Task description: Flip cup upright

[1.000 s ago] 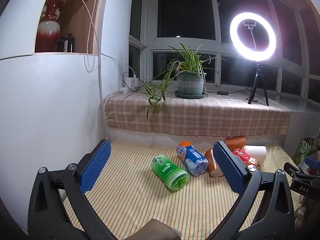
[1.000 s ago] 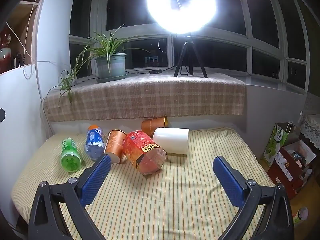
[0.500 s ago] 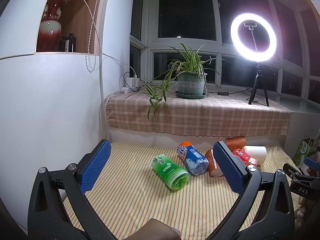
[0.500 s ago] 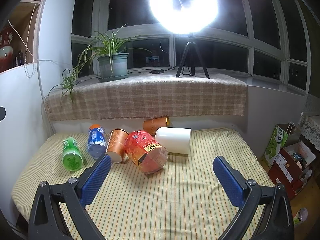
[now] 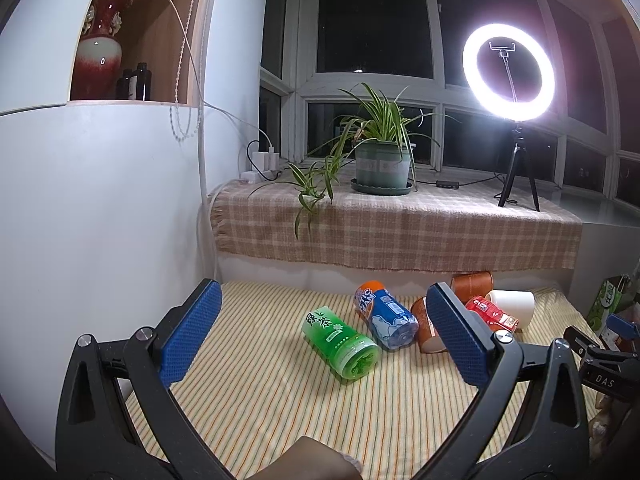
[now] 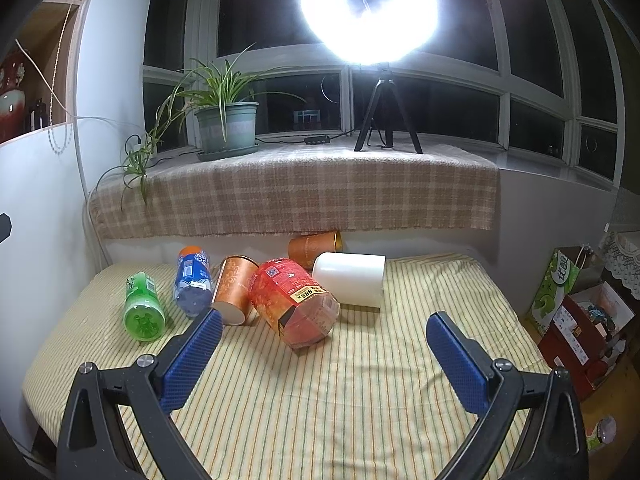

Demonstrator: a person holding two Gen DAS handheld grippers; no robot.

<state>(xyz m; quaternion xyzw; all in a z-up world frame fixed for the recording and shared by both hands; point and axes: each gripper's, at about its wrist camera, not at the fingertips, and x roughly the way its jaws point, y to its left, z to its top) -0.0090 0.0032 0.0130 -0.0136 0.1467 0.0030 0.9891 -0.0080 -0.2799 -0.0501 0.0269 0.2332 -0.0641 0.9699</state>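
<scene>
Fingers point(image 6: 192, 356) of both grippers spread wide (nothing held), white cup point(image 6: 348, 282) on its side beyond them.

red cup point(image 6: 296, 300): yellow sticker reads "888", seen upside down; other print too small to read
green cup point(image 5: 340, 338): large white Chinese characters on the side, second looks like 茶; rest unclear
blue cup point(image 5: 386, 318): white lettering near the orange end, not legible
right gripper point(image 5: 610, 376): "DAS" in white on the black body
green box point(image 6: 556, 284): white Chinese print, unreadable
</scene>
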